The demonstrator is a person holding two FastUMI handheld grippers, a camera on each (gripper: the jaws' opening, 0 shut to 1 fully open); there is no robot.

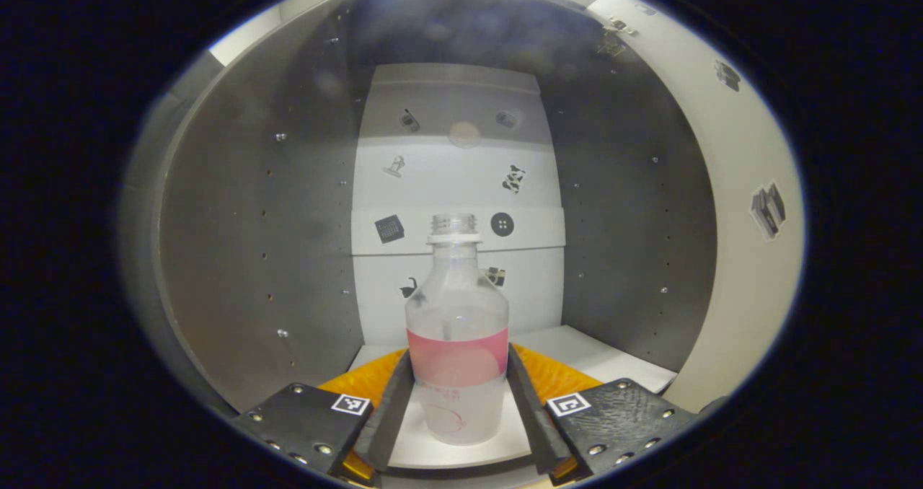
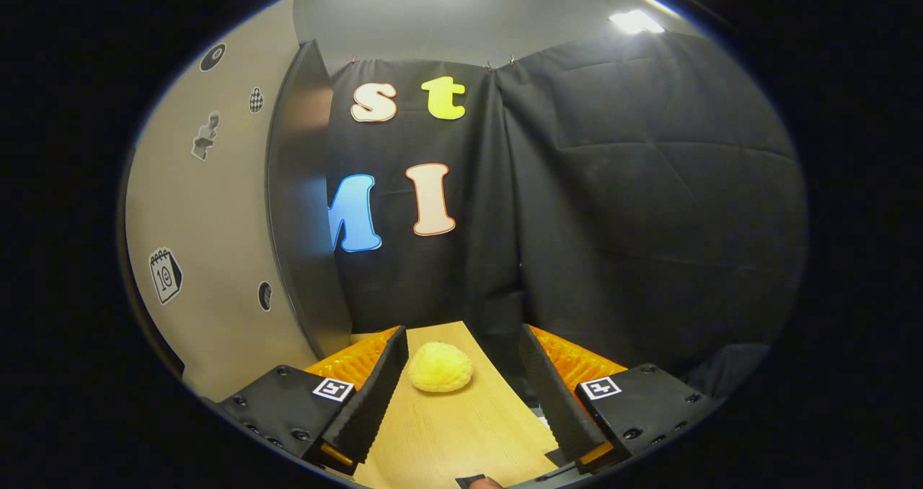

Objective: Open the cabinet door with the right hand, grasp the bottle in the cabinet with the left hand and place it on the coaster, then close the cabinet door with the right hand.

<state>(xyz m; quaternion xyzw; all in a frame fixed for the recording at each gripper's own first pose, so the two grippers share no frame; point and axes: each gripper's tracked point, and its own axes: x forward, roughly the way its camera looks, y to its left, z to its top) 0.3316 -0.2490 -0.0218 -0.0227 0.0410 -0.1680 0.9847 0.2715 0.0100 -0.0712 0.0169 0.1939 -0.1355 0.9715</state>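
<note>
In the left gripper view a clear bottle [image 1: 457,330] with a pink label band and no cap stands upright on the white shelf [image 1: 598,355] inside the cabinet. My left gripper [image 1: 459,373] reaches into the cabinet, and its two black fingers press on the bottle's sides at the label. The open cabinet door [image 1: 750,208], beige with stickers, hangs at the right of that view. In the right gripper view my right gripper [image 2: 461,359] stands open above a wooden table [image 2: 461,431], with nothing between its fingers.
Grey side walls [image 1: 259,258] and a white, stickered back wall [image 1: 454,179] close in the bottle. In the right gripper view a yellow lumpy object [image 2: 440,366] lies on the table ahead of the fingertips. A beige stickered panel [image 2: 202,222] with a dark grey edge [image 2: 303,208] stands at the left.
</note>
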